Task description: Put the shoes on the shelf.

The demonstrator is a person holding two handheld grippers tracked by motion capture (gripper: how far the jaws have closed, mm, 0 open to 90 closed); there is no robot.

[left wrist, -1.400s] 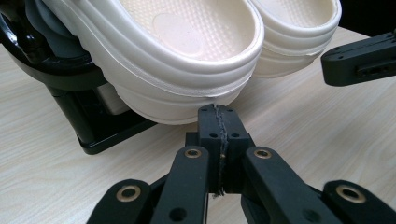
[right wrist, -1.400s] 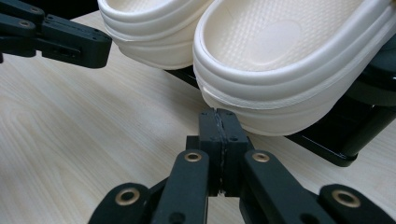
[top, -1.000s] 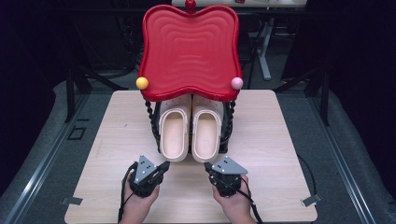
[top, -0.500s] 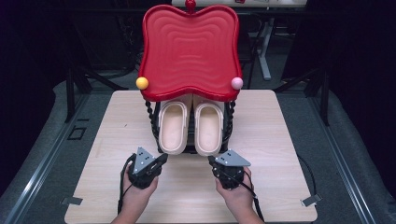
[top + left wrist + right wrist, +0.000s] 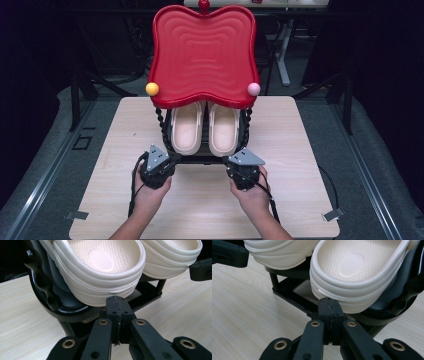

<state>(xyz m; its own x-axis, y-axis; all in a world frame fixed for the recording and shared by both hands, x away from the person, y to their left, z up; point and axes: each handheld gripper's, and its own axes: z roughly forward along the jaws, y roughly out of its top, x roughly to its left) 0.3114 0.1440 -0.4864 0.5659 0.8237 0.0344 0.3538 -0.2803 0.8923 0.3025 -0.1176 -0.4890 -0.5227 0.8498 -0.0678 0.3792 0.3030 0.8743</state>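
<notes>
Two cream clogs, the left clog [image 5: 186, 128] and the right clog [image 5: 223, 129], rest side by side on a black rack [image 5: 205, 159] under a tilted red tray [image 5: 204, 55]. My left gripper [image 5: 167, 159] sits shut just in front of the left clog's heel [image 5: 107, 287], jaws pressed together with nothing between them. My right gripper [image 5: 234, 162] is shut the same way, right below the right clog's heel [image 5: 352, 290]. Whether the tips touch the heels I cannot tell. In each gripper view the closed jaws [image 5: 117, 308] [image 5: 329, 308] point at the heel rim.
The rack stands mid-table on a light wooden tabletop [image 5: 300, 150]. A yellow ball [image 5: 152, 88] and a pink ball [image 5: 253, 89] mark the red tray's front corners. Dark floor and table legs surround the table; bare wood lies left, right and in front.
Both hands have moved forward and a little up, bringing the shut grippers from the table's near part to the clog heels at the rack's front.
</notes>
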